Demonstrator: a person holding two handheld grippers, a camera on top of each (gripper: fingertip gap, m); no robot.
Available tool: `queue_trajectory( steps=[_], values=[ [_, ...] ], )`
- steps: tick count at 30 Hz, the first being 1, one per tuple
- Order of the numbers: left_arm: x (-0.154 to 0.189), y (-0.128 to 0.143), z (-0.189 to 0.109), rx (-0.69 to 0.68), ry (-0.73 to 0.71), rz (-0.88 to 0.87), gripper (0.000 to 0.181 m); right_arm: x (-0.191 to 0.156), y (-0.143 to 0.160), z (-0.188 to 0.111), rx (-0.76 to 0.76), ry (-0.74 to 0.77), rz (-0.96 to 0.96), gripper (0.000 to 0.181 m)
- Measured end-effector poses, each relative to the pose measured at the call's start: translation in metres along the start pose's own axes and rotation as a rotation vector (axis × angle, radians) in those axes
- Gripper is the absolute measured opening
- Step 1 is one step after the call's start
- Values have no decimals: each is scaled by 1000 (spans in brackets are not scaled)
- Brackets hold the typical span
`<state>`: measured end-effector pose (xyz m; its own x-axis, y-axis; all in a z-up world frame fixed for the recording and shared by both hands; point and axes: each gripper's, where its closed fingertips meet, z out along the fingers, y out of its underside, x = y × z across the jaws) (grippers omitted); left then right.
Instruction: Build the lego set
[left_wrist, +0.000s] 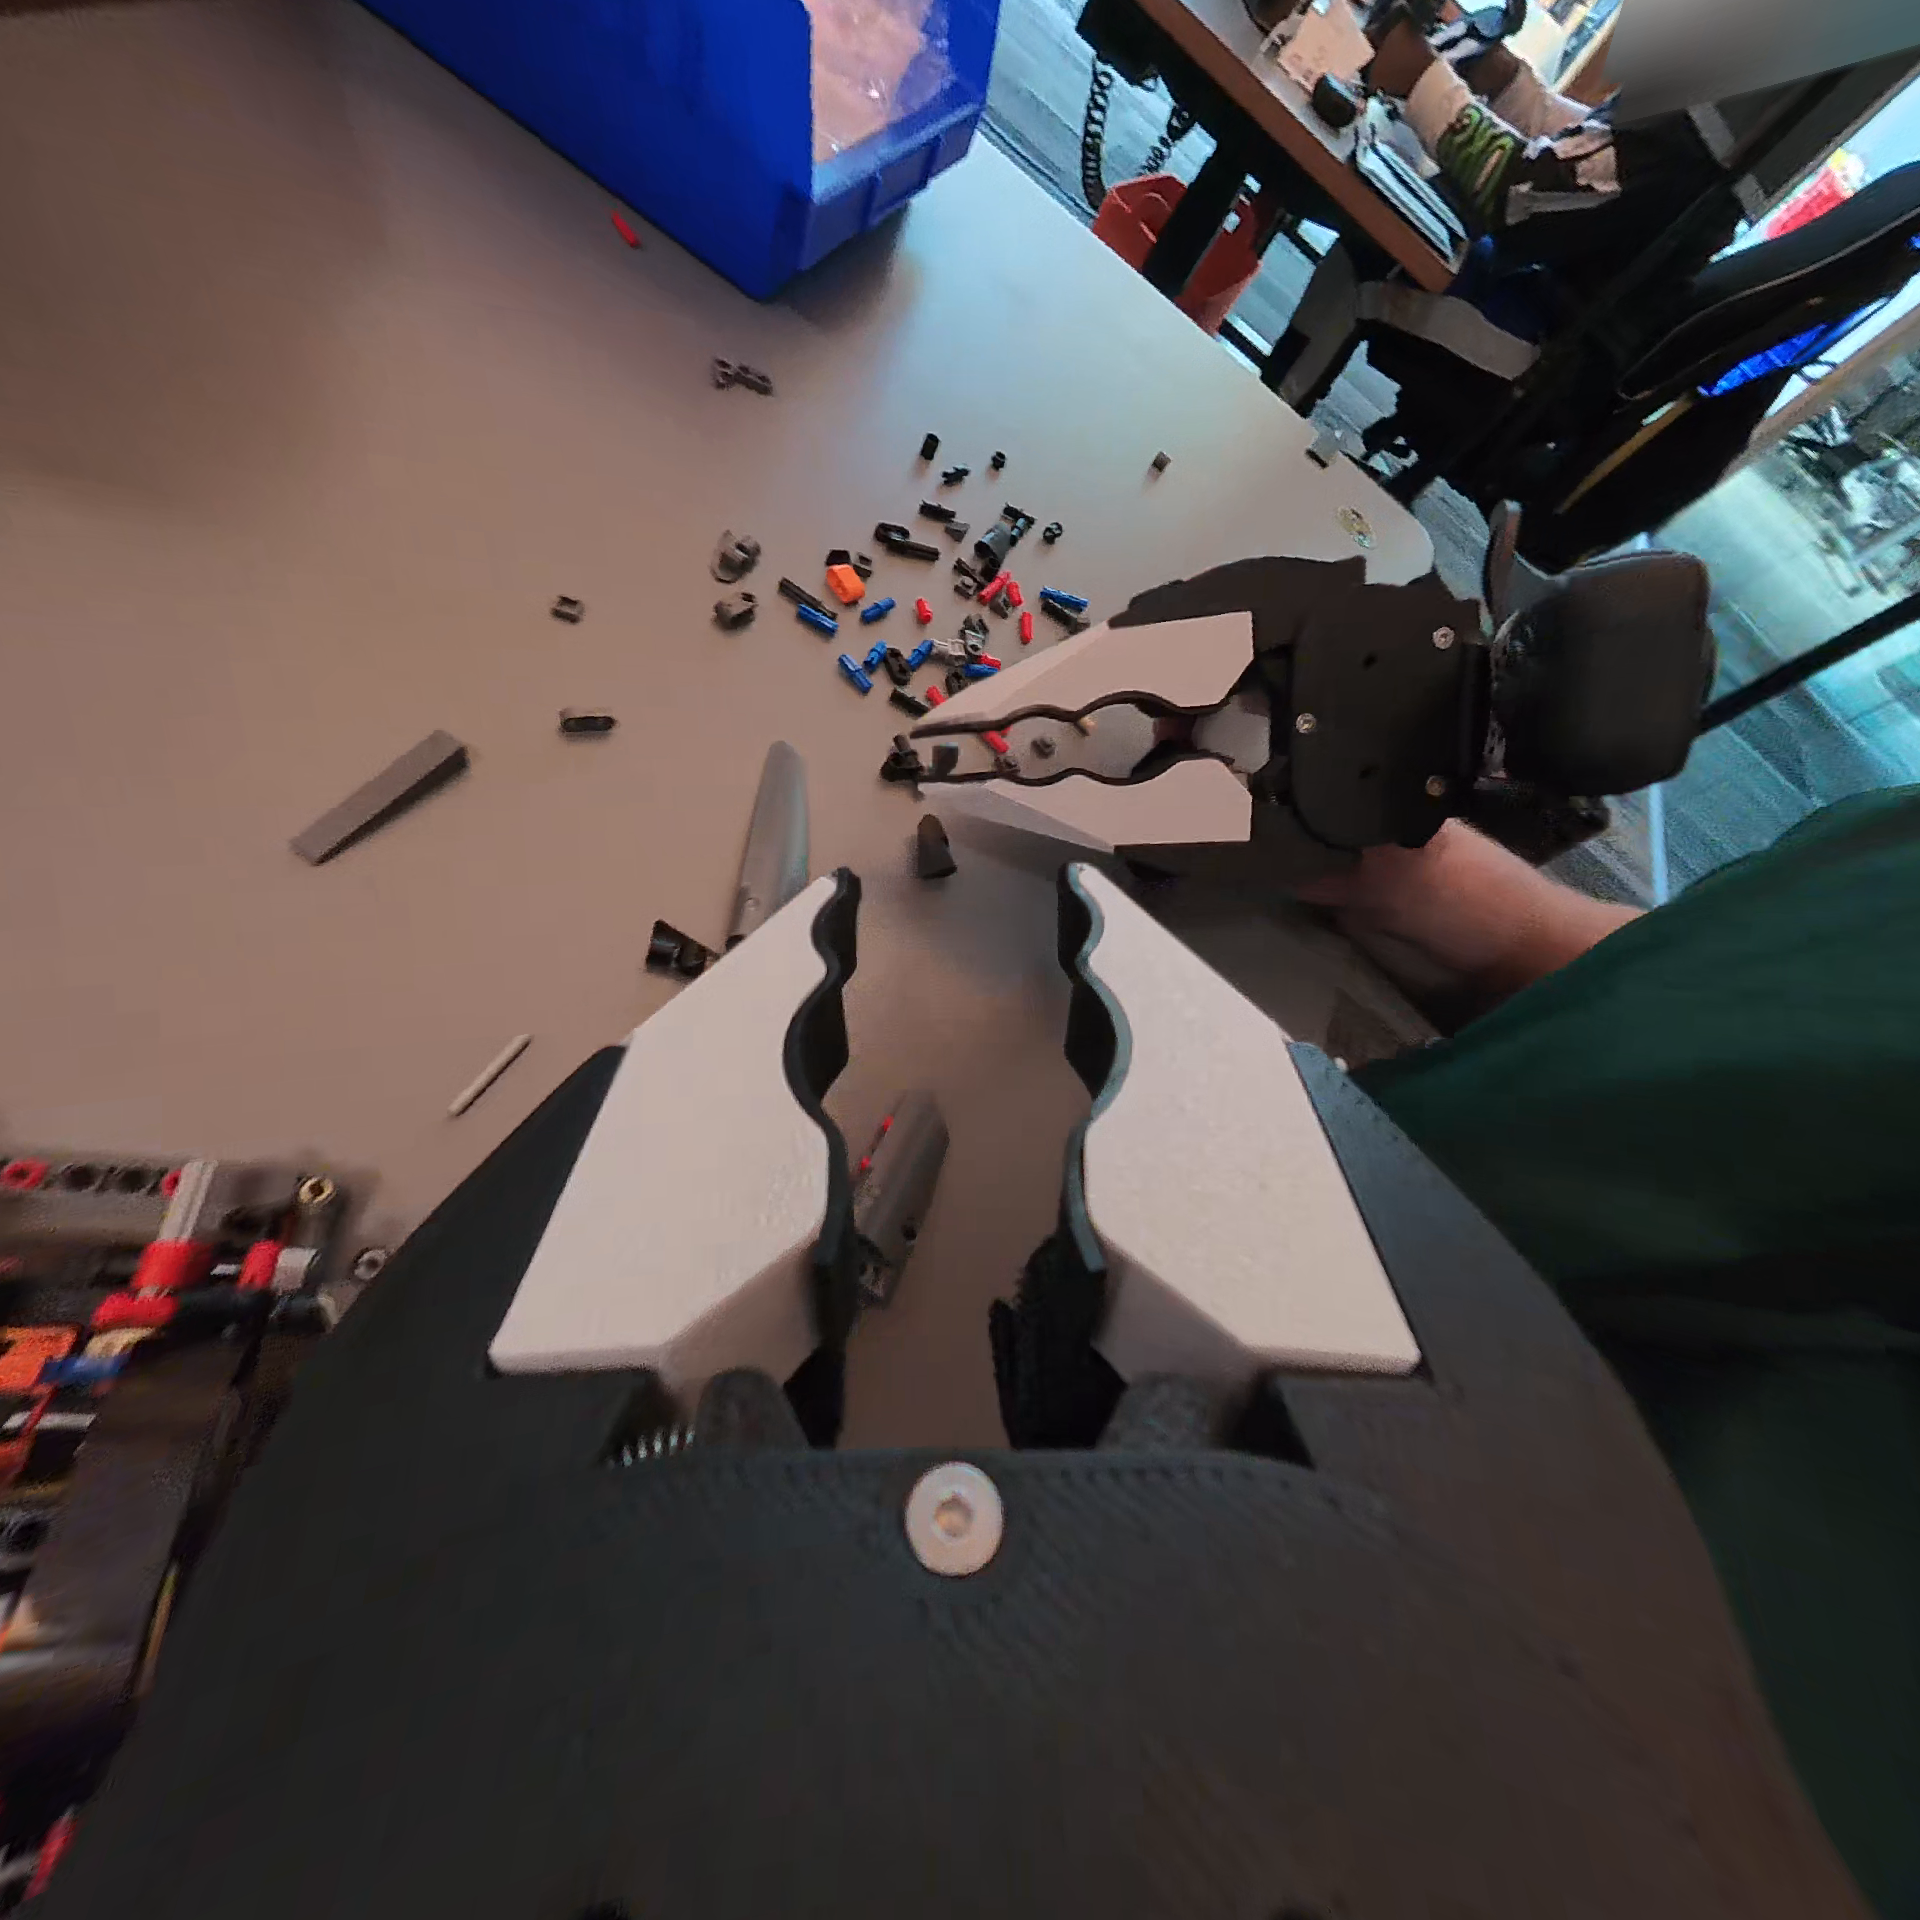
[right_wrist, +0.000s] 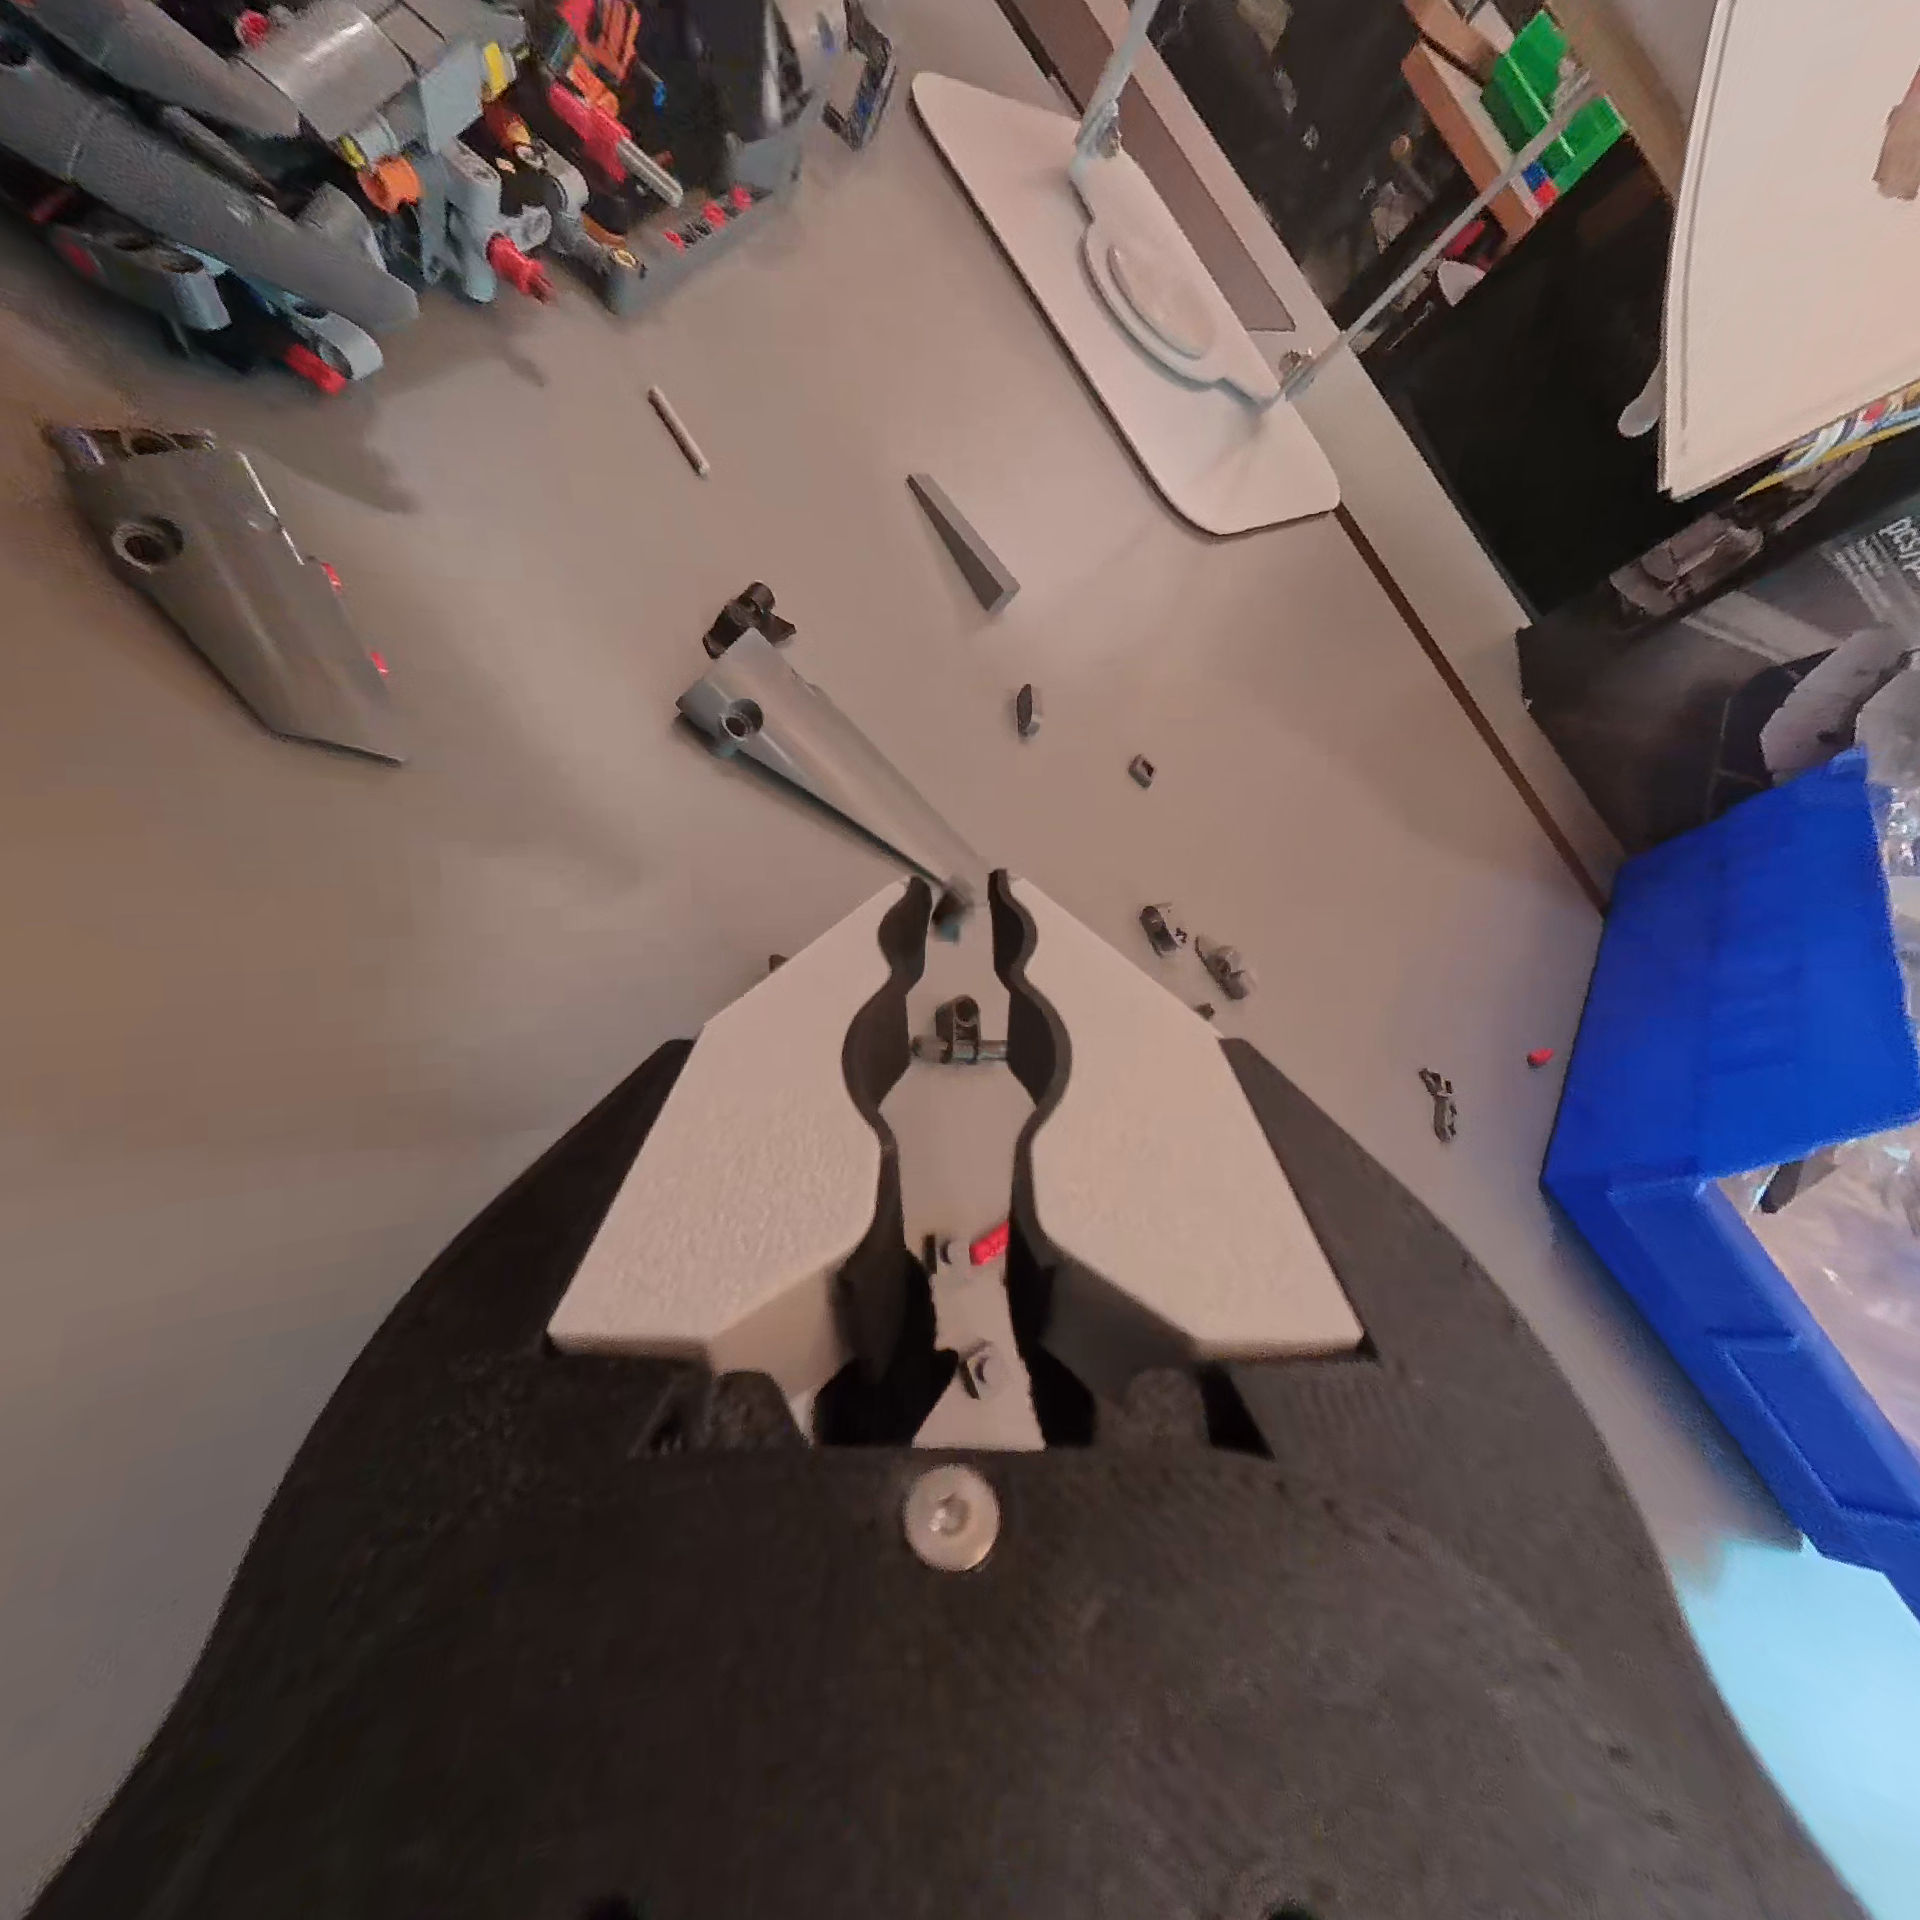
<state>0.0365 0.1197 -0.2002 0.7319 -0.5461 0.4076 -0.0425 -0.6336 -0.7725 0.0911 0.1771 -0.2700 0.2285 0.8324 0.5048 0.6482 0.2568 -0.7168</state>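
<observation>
My left gripper (left_wrist: 958, 883) is open and empty above the table. A grey piece with a red pin (left_wrist: 899, 1174) lies under its fingers. The partly built grey, red and orange model (left_wrist: 135, 1299) is at lower left and also shows in the right wrist view (right_wrist: 312, 156). My right gripper (right_wrist: 958, 891), seen as well in the left wrist view (left_wrist: 914, 761), hangs low at the edge of a pile of small pieces (left_wrist: 935, 613). Its jaws stand a narrow gap apart. A small dark piece (right_wrist: 951, 916) sits at the tips; I cannot tell if it is pinched.
A long grey panel (right_wrist: 821, 764) lies just beyond the right fingertips. A grey wedge (right_wrist: 961, 545), a thin axle (right_wrist: 677, 428), a large grey panel (right_wrist: 239, 592) and a black connector (right_wrist: 961, 1039) lie about. A blue bin (right_wrist: 1745, 1091) stands right, a white stand base (right_wrist: 1226, 457) behind.
</observation>
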Motion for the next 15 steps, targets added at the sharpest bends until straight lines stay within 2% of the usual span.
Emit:
queue_trajectory(
  steps=[1, 3, 5, 15],
  values=[
    [-2, -1, -7, 14, -20, 0, 36, 1, 0, 0, 1, 0, 4, 12],
    [-6, -2, -22, 50, -59, -1, 36, 1, 1, -1, -1, -1, 10, 15],
    [-10, -3, -36, 83, -97, -6, 36, 2, -1, -3, 9, 12, -2, 0],
    [-43, 1, -112, 190, -351, 0, 38, -2, -29, -16, 106, 18, -12, 3]
  ],
)
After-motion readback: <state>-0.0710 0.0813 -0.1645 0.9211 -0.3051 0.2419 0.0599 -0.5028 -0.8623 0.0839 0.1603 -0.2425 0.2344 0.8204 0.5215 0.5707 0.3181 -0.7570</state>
